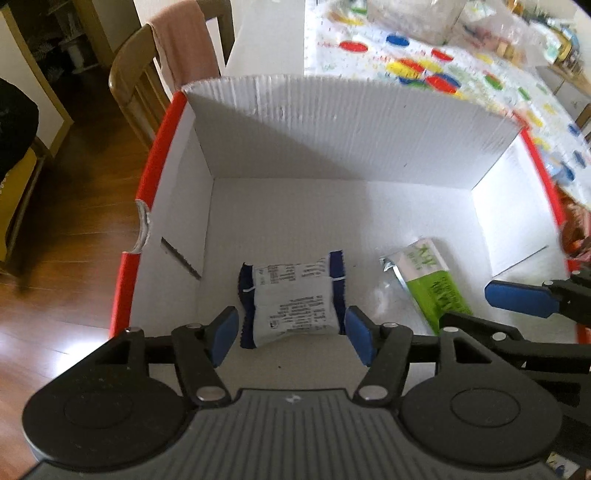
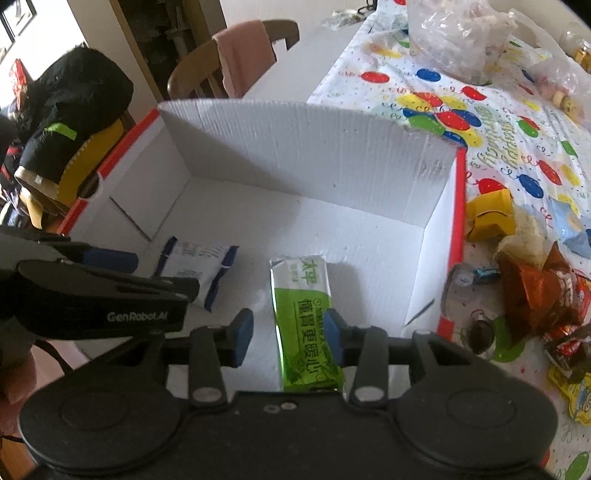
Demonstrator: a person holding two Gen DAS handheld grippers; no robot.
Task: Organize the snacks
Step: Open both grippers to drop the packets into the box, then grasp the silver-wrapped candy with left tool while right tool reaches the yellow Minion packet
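A white cardboard box with red edges (image 1: 332, 122) (image 2: 314, 147) stands on the table. On its floor lie a white and navy snack packet (image 1: 291, 295) (image 2: 195, 264) and a green and white snack packet (image 1: 432, 280) (image 2: 304, 317). My left gripper (image 1: 291, 334) is open above the white and navy packet, its blue pads on either side without touching. My right gripper (image 2: 288, 332) is open over the green packet, which lies loose between the pads. Each gripper also shows in the other's view, the right one (image 1: 517, 299) and the left one (image 2: 110, 262).
Right of the box, on a balloon-print tablecloth (image 2: 498, 122), lie a yellow box (image 2: 491, 216), a light blue packet (image 2: 569, 225), several brown and red wrappers (image 2: 546, 291) and clear plastic bags (image 2: 461, 33). A wooden chair with pink cloth (image 1: 177, 51) stands behind.
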